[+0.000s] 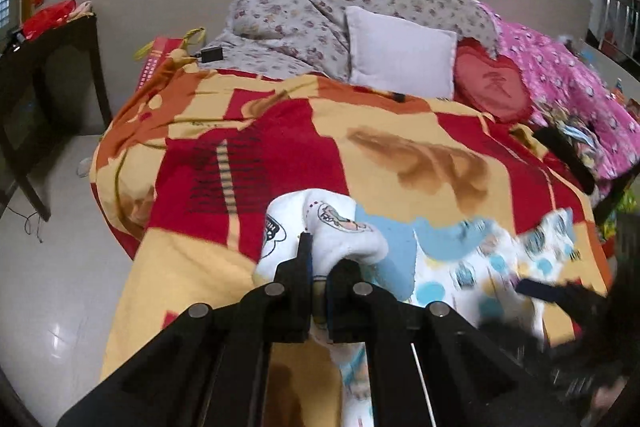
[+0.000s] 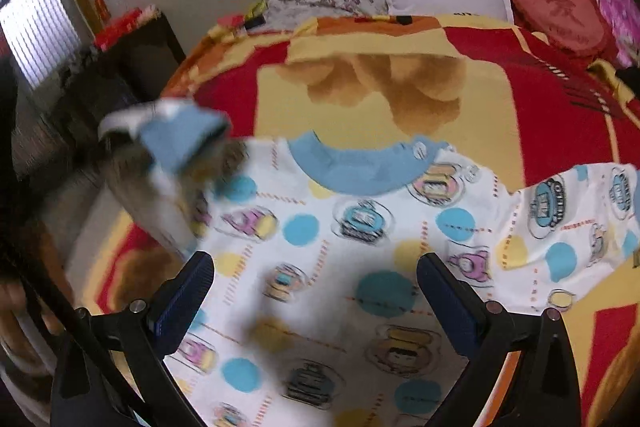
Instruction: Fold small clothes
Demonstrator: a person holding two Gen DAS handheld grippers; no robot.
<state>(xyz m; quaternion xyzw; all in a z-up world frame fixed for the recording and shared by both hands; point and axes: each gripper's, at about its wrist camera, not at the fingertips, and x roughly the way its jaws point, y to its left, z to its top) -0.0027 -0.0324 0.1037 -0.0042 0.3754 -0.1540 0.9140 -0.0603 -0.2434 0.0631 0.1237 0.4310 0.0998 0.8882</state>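
A small white shirt (image 2: 360, 247) with blue and yellow dots, cartoon prints and a blue collar lies spread on the red and yellow blanket (image 2: 540, 99). In the left wrist view my left gripper (image 1: 320, 259) is shut on a bunched white fold of the shirt (image 1: 344, 227), lifted off the blanket. The right wrist view shows that raised sleeve (image 2: 180, 135) with its blue cuff, blurred, at the left. My right gripper (image 2: 316, 267) hovers open over the shirt's body, its blue pads (image 2: 188, 291) wide apart with nothing gripped.
Floral bedding (image 1: 320, 7), a white pillow (image 1: 400, 51), a red heart cushion (image 1: 492, 83) and a pink quilt (image 1: 568, 83) lie at the far end of the bed. A dark wooden table (image 1: 48, 87) stands left of the bed over pale floor tiles (image 1: 52, 287).
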